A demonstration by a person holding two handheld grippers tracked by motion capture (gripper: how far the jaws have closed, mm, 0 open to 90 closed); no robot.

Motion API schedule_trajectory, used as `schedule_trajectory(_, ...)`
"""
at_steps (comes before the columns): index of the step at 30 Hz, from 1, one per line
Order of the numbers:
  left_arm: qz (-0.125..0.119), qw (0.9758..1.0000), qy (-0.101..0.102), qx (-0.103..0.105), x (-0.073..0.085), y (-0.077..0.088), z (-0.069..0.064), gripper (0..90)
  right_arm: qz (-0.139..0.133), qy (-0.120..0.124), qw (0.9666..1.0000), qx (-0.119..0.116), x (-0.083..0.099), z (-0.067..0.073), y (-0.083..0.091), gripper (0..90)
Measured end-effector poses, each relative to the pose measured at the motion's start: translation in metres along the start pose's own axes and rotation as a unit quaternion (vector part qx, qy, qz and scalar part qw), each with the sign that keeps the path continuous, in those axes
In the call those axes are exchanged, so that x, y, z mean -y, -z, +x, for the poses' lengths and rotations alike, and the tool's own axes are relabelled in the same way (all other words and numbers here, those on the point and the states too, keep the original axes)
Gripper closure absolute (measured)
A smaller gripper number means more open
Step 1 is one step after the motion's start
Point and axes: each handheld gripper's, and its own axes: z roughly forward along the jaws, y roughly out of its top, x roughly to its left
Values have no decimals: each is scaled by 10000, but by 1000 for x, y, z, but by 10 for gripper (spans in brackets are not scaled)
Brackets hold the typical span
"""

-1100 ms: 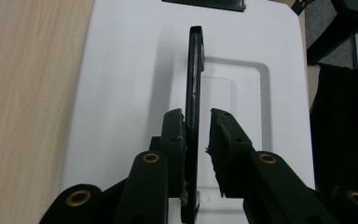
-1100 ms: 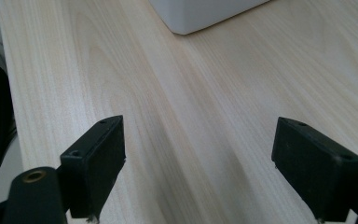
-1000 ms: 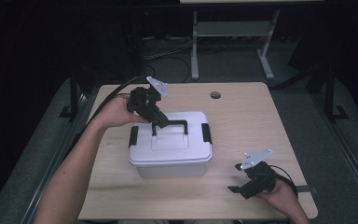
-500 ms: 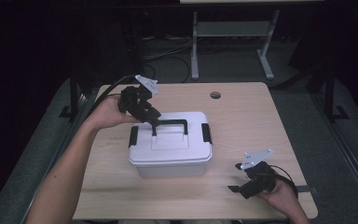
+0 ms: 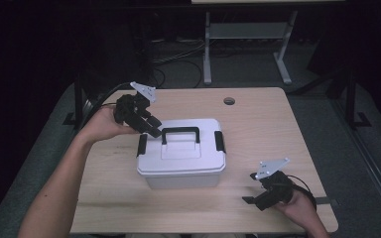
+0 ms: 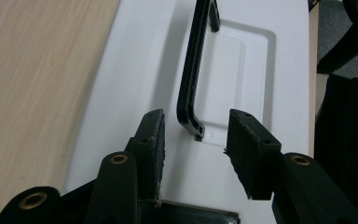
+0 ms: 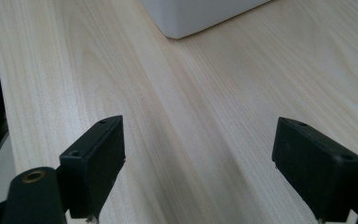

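Handle (image 5: 180, 132) of the white box (image 5: 181, 166) stands released: your left gripper (image 5: 151, 130), jaws just opened, hovers beside it empty; right gripper (image 5: 250, 197) rests agape on the tabletop (image 5: 268, 124); unlatching seems next.

Black tongs (image 5: 151, 130) with brass-ringed screw holes, grey three-cornered plates, trailing black cables; bare forearms.

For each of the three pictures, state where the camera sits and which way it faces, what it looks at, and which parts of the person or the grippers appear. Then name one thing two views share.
High view: above the person's side, facing forward and down on the table; both forearms, left gripper, right gripper.
Left gripper view: on that gripper, along its open jaws at the box and handle.
Right gripper view: low over the table, between its open jaws.
Shared: the box, in all three.
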Motion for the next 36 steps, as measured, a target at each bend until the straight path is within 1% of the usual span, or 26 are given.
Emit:
schedule_trajectory(2, 4, 10000, -33, -11, 1, 1, -1, 560, 17, -24, 10000, 2, 0, 0, 0, 167)
schedule_trajectory(6, -11, 10000, -25, -22, 2, 3, -1, 559, 34, -20, 10000, 14, 0, 0, 0, 167)
schedule_trajectory(10, -69, 10000, 45, -34, 8, 7, -2, 549, 10, -24, 10000, 25, 1, -1, 0, 167)
schedule_trajectory(12, -53, 10000, 21, -36, 10, 8, -1, 547, 20, -26, 10000, 32, 1, -1, 0, 167)
schedule_trajectory(14, -96, 9998, 118, -88, 14, 10, -2, 531, 44, -30, 10000, 10, 0, -2, -1, 167)
schedule_trajectory(17, -122, 9998, 130, -91, 17, 12, -3, 514, 67, 1, 10000, 22, 0, -3, -2, 167)
schedule_trajectory(19, -147, 9998, 141, -73, 20, 13, -3, 509, 46, -7, 10000, 7, 0, -3, -2, 167)
schedule_trajectory(20, -149, 9997, 154, -79, 21, 14, -3, 501, 23, -51, 10000, 10, 0, -3, -1, 166)
schedule_trajectory(21, -143, 9997, 192, -90, 24, 14, -3, 494, 22, -62, 10000, 11, 0, -3, -1, 166)
schedule_trajectory(25, -198, 9995, 231, -98, 29, 17, -4, 481, 27, -58, 10000, 32, 1, -4, -1, 165)
schedule_trajectory(31, -207, 9993, 293, -137, 39, 21, -5, 445, 42, -66, 9999, 70, 0, -5, 0, 165)
schedule_trajectory(32, -215, 9991, 318, -170, 42, 23, -6, 437, 42, -68, 9999, 73, 0, -6, 0, 165)
schedule_trajectory(33, -215, 9991, 318, -170, 42, 23, -6, 431, 42, -68, 9999, 73, 0, -6, 0, 165)
schedule_trajectory(34, -248, 9989, 358, -191, 45, 24, -7, 427, 43, -58, 9999, 74, 0, -6, 0, 165)
schedule_trajectory(36, -256, 9988, 370, -198, 47, 24, -7, 422, 42, -59, 9999, 73, 0, -6, 0, 165)
